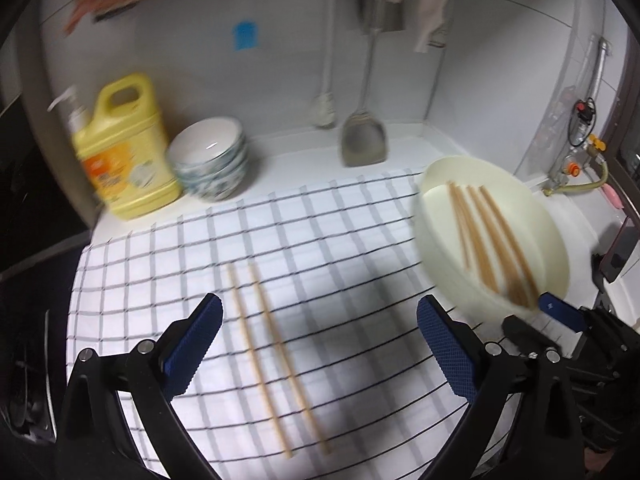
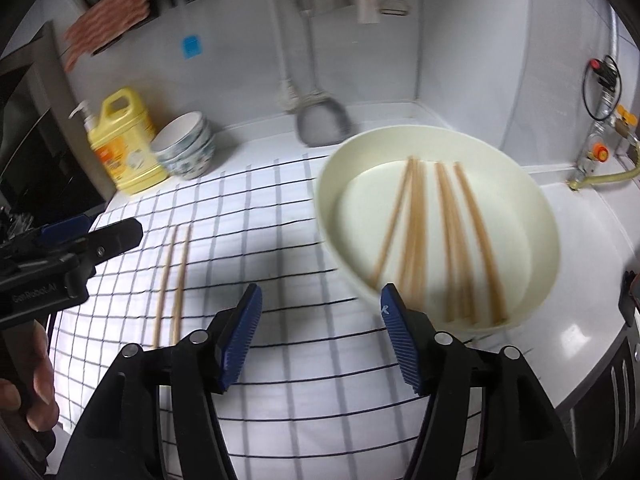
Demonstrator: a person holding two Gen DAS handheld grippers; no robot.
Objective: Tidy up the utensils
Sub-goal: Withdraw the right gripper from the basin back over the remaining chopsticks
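Two wooden chopsticks (image 1: 276, 360) lie side by side on the checked cloth (image 1: 340, 240); in the right wrist view the same pair (image 2: 172, 280) lies at the left. Several more chopsticks (image 2: 440, 240) rest inside the cream bowl (image 2: 536, 216) at the right, seen from the left wrist as chopsticks (image 1: 492, 244) in the bowl (image 1: 436, 248). My left gripper (image 1: 320, 344) hovers open above the cloth, the loose pair just inside its left finger. My right gripper (image 2: 320, 332) stands open by the bowl's near rim, nothing between its pads.
A yellow detergent jug (image 1: 124, 152) and stacked patterned bowls (image 1: 212, 160) stand at the back left. A metal spatula (image 1: 364, 136) and a ladle hang on the back wall. Gas fittings (image 2: 600, 152) sit at the right corner. A hand (image 2: 36, 384) holds the left gripper.
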